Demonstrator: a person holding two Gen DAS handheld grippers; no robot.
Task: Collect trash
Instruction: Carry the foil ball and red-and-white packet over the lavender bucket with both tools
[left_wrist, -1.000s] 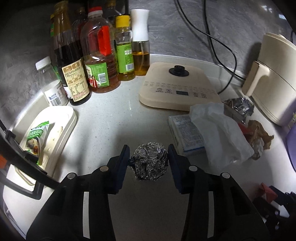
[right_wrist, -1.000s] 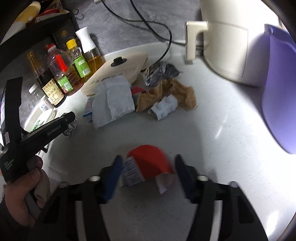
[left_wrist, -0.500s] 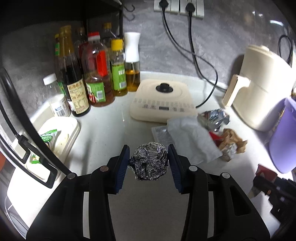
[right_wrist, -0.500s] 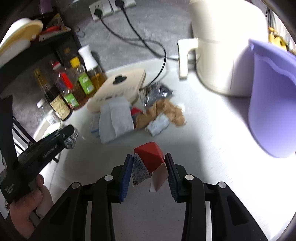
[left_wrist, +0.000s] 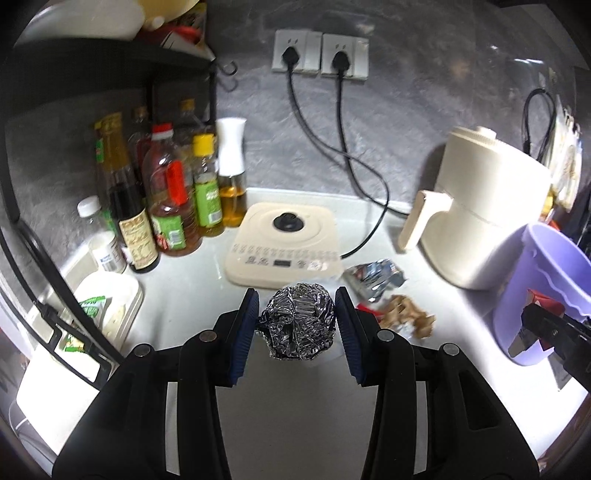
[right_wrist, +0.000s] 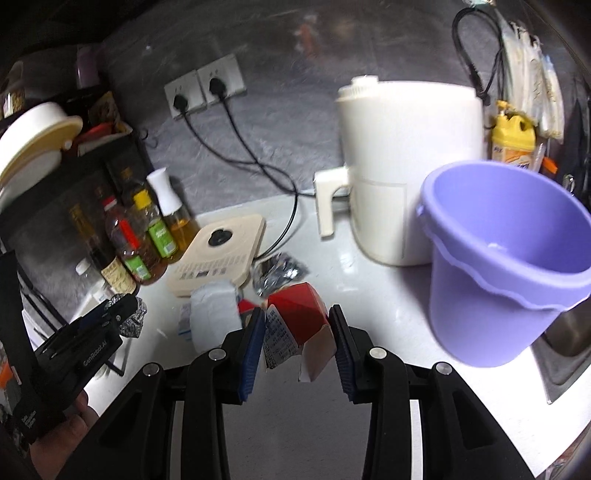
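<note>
My left gripper (left_wrist: 295, 317) is shut on a crumpled ball of silver foil (left_wrist: 297, 325), held above the white counter. In the right wrist view my right gripper (right_wrist: 295, 328) is shut on a red and white torn carton (right_wrist: 295, 325), also lifted off the counter. A purple plastic bucket (right_wrist: 509, 258) stands upright to the right of the carton; it shows in the left wrist view as the bucket (left_wrist: 554, 288) at the far right. More trash stays on the counter: a white tissue (right_wrist: 214, 310), a foil wrapper (left_wrist: 373, 277) and brown crumpled paper (left_wrist: 406, 317).
A cream induction cooker (left_wrist: 284, 243) lies at the middle back, its cord running to the wall sockets (left_wrist: 317, 55). Several oil and sauce bottles (left_wrist: 166, 199) cluster at the back left. A cream air fryer (left_wrist: 480, 218) stands beside the bucket. A sink edge (right_wrist: 565, 332) lies at far right.
Both grippers rose from the counter and tilted up. The right jaws closed on the red carton and lifted it; the bucket came into view. The left kept its hold on the foil ball.
</note>
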